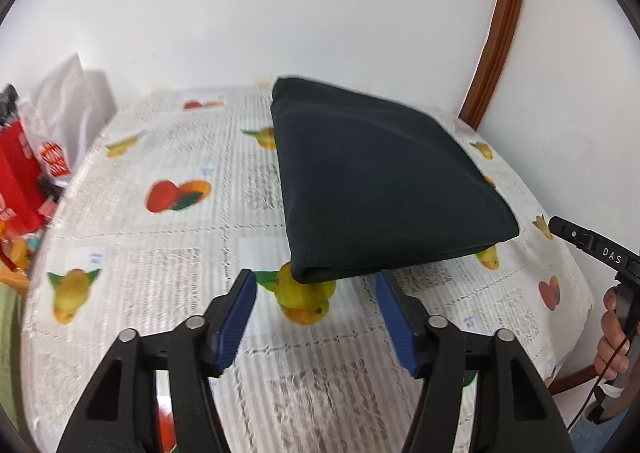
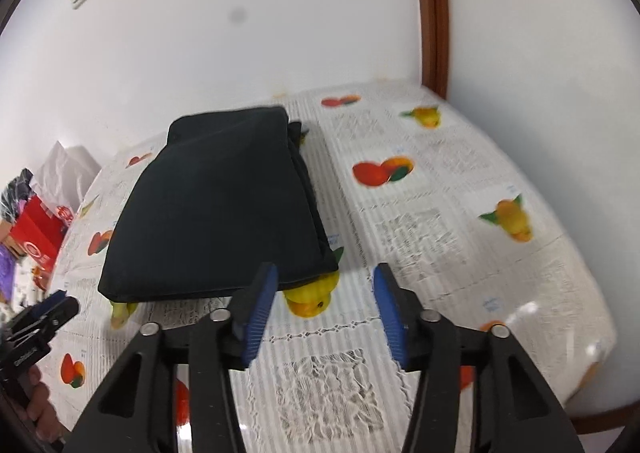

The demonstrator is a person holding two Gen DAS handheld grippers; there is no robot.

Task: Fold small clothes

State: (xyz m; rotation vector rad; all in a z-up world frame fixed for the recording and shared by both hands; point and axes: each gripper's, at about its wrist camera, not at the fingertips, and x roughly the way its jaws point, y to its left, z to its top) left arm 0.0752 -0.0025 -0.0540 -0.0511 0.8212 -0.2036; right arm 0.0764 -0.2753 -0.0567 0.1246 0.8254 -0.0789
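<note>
From your left wrist view, the left gripper (image 1: 316,293) hangs with jaws wide apart and empty, just short of the folded dark garment (image 1: 380,181) lying mid-counter (image 1: 160,253). It looks soft and light; take a layered edge. Red packaging (image 1: 20,173) crowds the counter's left edge.

From your right wrist view, the right gripper (image 2: 326,293) is likewise spread and empty beside the garment's near right corner.
</note>
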